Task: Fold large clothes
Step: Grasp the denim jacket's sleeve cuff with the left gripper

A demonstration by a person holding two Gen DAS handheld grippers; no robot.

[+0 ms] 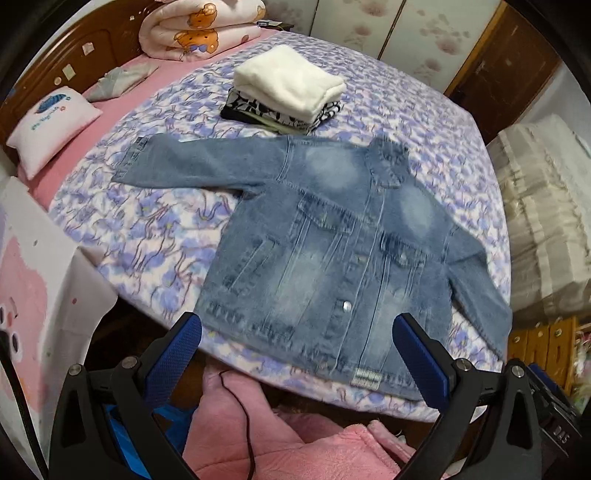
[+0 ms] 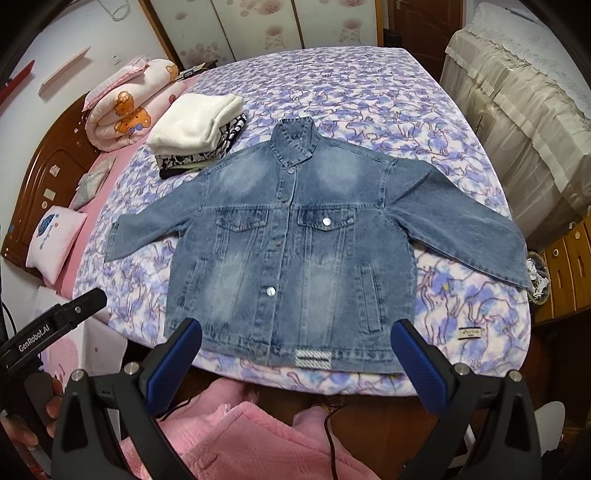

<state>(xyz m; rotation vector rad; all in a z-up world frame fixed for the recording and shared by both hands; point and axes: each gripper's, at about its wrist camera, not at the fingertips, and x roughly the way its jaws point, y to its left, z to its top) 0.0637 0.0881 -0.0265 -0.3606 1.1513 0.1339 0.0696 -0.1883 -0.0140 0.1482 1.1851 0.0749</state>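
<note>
A blue denim jacket (image 1: 325, 243) lies flat and buttoned, front up, on the purple flowered bedspread (image 1: 155, 229), sleeves spread out to both sides, hem at the near bed edge. It also shows in the right wrist view (image 2: 288, 240). My left gripper (image 1: 297, 339) is open and empty, held above the jacket's hem. My right gripper (image 2: 295, 347) is open and empty, also just above the hem. The left gripper shows in the right wrist view (image 2: 55, 321) at the left, off the bed's edge.
A stack of folded clothes topped by a white fleece (image 1: 288, 88) sits beyond the jacket. A rolled pink quilt (image 1: 199, 26) and a small pillow (image 1: 51, 125) lie by the wooden headboard. A covered cabinet (image 2: 517, 110) stands at the right.
</note>
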